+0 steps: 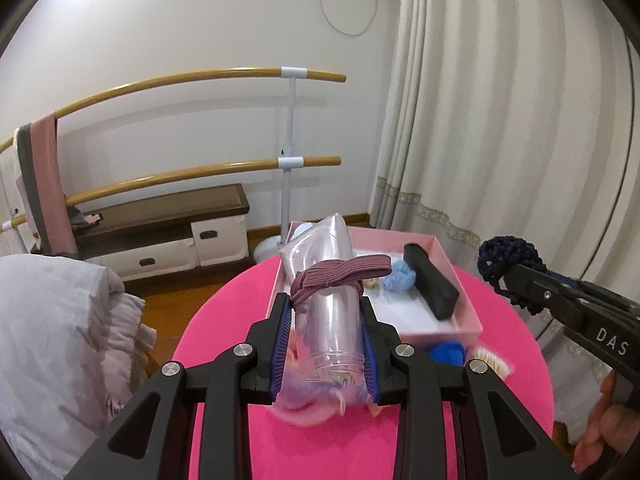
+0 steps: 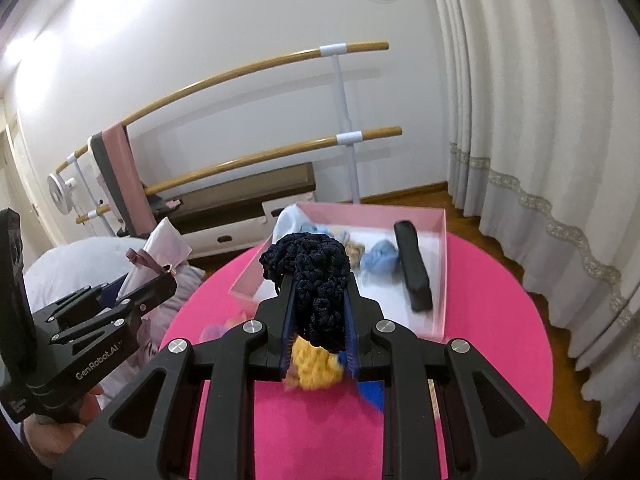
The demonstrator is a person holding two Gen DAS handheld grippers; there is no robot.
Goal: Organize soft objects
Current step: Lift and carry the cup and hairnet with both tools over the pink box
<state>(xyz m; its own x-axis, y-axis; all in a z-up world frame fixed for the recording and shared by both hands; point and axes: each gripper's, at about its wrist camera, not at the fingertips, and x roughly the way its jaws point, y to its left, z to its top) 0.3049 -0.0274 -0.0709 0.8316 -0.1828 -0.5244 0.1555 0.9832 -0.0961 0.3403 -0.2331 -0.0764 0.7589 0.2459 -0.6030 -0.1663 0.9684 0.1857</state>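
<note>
Navy scrunchie (image 2: 316, 276) between right gripper (image 2: 319, 316) fingers (raised).

We hold our left tongs (image 1: 326, 320) up in the air, squeezed tight on a clear bag (image 1: 324, 312). Our right tongs (image 2: 318, 304) are up too, pinched on a dark blue knit thing (image 2: 312, 276). Both point forward, side by side. Our bare fingers (image 1: 604, 420) grip the right handle.
</note>
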